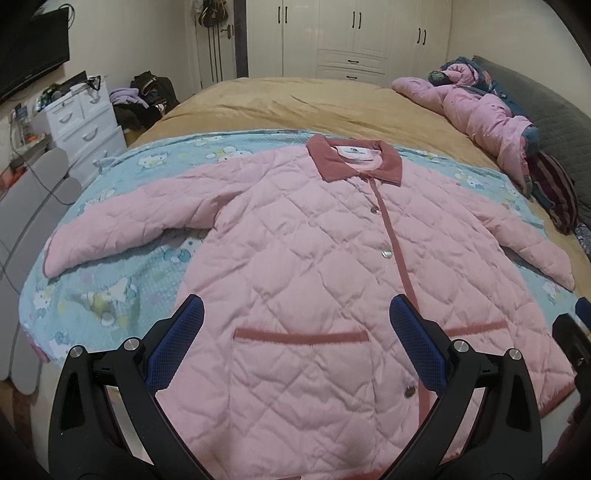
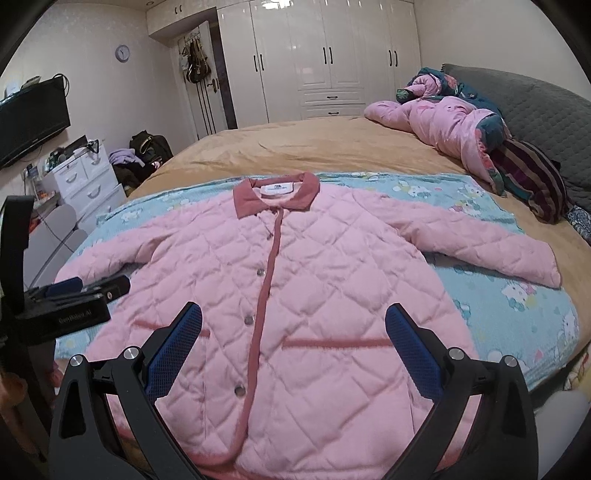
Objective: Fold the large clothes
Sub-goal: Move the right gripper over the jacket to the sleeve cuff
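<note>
Left wrist view: left gripper [image 1: 295, 317] held above the lower half of a pink quilted jacket [image 1: 303, 266], jaws spread wide with nothing between them but air. Blue pads [image 1: 173, 343] on the inner faces, bare. Jacket spread flat, front up and buttoned, on a light blue cartoon-print blanket [image 1: 110, 280] that covers the near part of a tan bedspread [image 1: 295, 99]. Dark pink collar [image 1: 354, 157] at the far end, hem nearest the camera. Framed between the two fingers: the jacket's left-hand pocket trim [image 1: 301, 335] and the lower stretch of the dark pink placket [image 1: 397, 243], the placket just inside the right-hand finger. Both sleeves angled outward and down, cuffs resting on the blanket. Part of the right gripper just visible at the far right edge, beside the hem. On the far side of the bed, a crumpled pink quilt [image 1: 476, 110]; beyond that, white wardrobes [image 1: 351, 33].

Right wrist view: right gripper [image 2: 293, 319] likewise above the jacket [image 2: 288, 277], jaws wide apart and empty, not touching the fabric as far as can be told. Placket [image 2: 264, 291] and lower buttons [image 2: 248, 319] in the gap between the fingers, closer to the left-hand one; right pocket trim [image 2: 336, 342] reaching across to the right-hand finger. Collar [image 2: 275, 197] far from the camera, hem below and partly hidden by the gripper body. Left gripper body seen side-on at the left edge, over the jacket's sleeve.
</note>
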